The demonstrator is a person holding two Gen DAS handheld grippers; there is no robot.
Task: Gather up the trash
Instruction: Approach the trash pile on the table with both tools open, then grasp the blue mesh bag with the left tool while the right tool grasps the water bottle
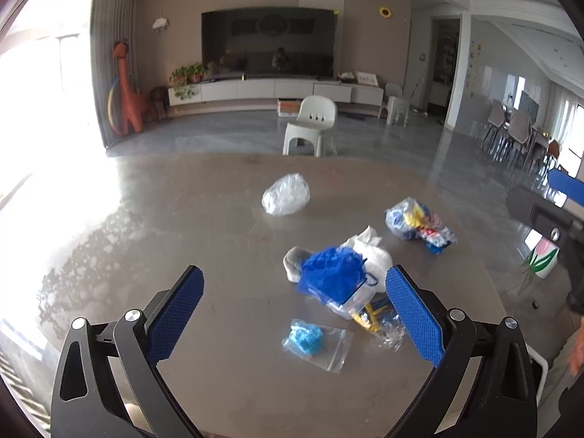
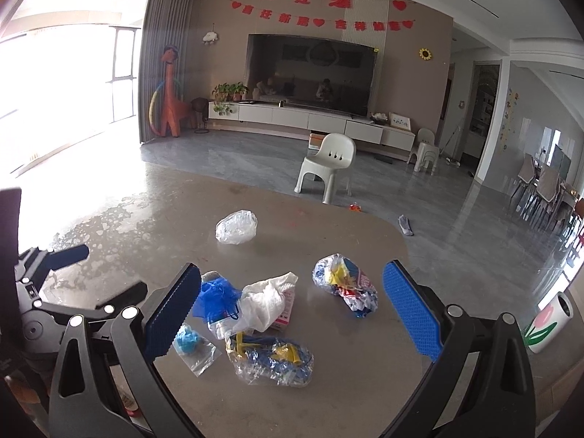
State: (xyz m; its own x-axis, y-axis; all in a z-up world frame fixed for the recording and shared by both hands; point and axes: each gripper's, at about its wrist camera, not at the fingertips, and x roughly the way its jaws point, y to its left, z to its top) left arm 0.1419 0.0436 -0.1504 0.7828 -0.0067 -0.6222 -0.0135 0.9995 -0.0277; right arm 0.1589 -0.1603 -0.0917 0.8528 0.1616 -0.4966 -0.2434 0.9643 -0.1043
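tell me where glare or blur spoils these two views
Left wrist view: window glare washes out the table's left side; the blue mesh looks smeared. Right wrist view: the window is blown out, glare reaches the tabletop, but the trash reads sharper. Both bend straight lines at the edges.

Red wall banner (image 2: 323, 9) reads 乔迁 (remaining characters blurred).

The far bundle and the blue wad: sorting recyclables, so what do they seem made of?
The far bundle looks like thin clear plastic film: see-through, crinkled, glossy highlights. The blue wad seems soft thin plastic or non-woven sheet: translucent and gathered, so the look leaves it open.
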